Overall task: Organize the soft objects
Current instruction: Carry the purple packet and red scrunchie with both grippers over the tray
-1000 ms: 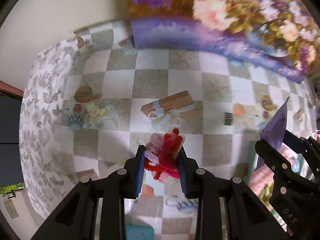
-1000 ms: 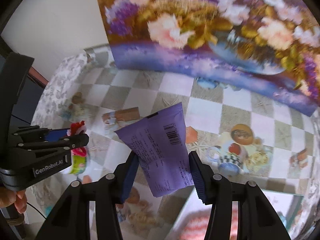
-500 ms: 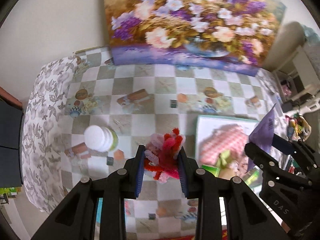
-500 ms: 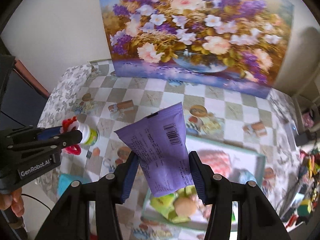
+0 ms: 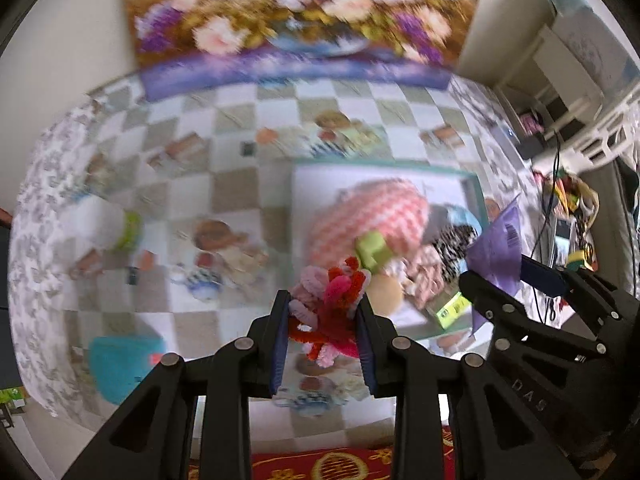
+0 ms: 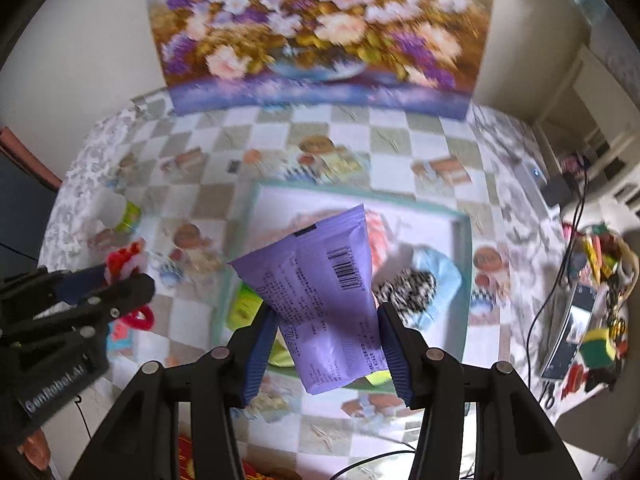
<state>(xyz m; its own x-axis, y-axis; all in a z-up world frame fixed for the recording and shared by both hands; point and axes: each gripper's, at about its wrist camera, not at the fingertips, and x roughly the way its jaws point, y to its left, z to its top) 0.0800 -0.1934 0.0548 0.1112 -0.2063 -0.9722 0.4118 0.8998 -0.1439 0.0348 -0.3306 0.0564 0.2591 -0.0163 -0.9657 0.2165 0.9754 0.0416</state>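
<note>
- A red-and-pink pipe-cleaner bundle (image 5: pixel 328 312) is clamped in the left hand-held gripper (image 5: pixel 323 320), just beside the tray (image 5: pixel 472 184).
- A purple packet (image 6: pixel 324 300) is pinched by the right hand-held gripper (image 6: pixel 326 344) above the tray (image 6: pixel 464 240).

The left tool (image 5: pixel 323 312) is matte black plastic with triangular cut-outs in its two arms, round silver screw heads along the linkages and ribbed blue pads on the inner faces of its fingers (image 5: pixel 279 340). The right tool (image 6: pixel 326 344) has the same black frame, silver screws and blue ribbed pads. Seen at nine o'clock from the right wrist, the left tool's side carries white lettering, and the right tool's side at four o'clock in the left wrist view bears raised letters.
</note>
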